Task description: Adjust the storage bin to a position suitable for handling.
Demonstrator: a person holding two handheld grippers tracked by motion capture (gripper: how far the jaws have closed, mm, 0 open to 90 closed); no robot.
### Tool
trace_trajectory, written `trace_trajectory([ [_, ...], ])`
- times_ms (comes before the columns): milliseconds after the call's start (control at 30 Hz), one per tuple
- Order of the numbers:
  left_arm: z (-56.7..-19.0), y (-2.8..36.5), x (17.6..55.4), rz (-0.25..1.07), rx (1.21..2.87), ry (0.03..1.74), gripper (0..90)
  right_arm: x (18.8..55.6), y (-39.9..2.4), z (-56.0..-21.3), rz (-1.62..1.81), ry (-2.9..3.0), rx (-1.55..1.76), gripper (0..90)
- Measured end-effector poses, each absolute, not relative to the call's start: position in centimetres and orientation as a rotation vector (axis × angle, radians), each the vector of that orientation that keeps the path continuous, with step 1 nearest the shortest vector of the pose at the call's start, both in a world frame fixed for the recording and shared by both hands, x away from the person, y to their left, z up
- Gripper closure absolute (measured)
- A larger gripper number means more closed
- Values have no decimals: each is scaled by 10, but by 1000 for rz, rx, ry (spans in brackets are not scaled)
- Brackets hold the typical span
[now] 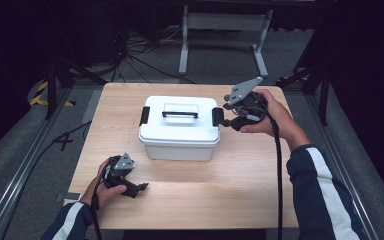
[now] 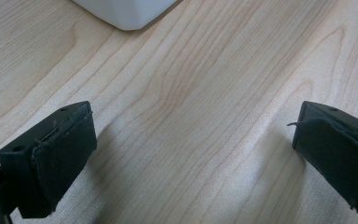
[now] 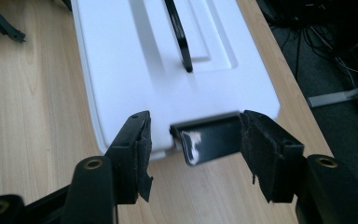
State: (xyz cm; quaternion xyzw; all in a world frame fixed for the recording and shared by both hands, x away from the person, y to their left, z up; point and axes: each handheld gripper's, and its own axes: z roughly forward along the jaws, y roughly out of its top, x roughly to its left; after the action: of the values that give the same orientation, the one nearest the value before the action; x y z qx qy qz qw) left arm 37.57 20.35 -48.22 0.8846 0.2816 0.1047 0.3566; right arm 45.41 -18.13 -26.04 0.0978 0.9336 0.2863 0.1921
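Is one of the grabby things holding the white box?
Not yet. The right hand-held gripper has the white box's black side latch between open jaws. The left hand-held gripper is empty.

- No readable text, label, brand or number anywhere in the three views.
- White box (image 1: 179, 131): plain lid and walls, no print or sticker that can be made out.
- Black latch (image 3: 209, 138) on the box end: only a white glare spot, no lettering.
- Worktop (image 1: 240, 185): bare wood grain, no markings.
- Yellow-black hazard stripes (image 1: 41, 94) on the floor at far left: a warning pattern, no words.
- Grey plates on the handheld tools: holes only, nothing legible.
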Motion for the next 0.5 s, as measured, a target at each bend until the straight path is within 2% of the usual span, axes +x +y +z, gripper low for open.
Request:
trace_trajectory([
  [500, -482, 204, 376, 268, 2286, 724, 0, 473, -122, -266, 712, 2689, 157, 473],
])
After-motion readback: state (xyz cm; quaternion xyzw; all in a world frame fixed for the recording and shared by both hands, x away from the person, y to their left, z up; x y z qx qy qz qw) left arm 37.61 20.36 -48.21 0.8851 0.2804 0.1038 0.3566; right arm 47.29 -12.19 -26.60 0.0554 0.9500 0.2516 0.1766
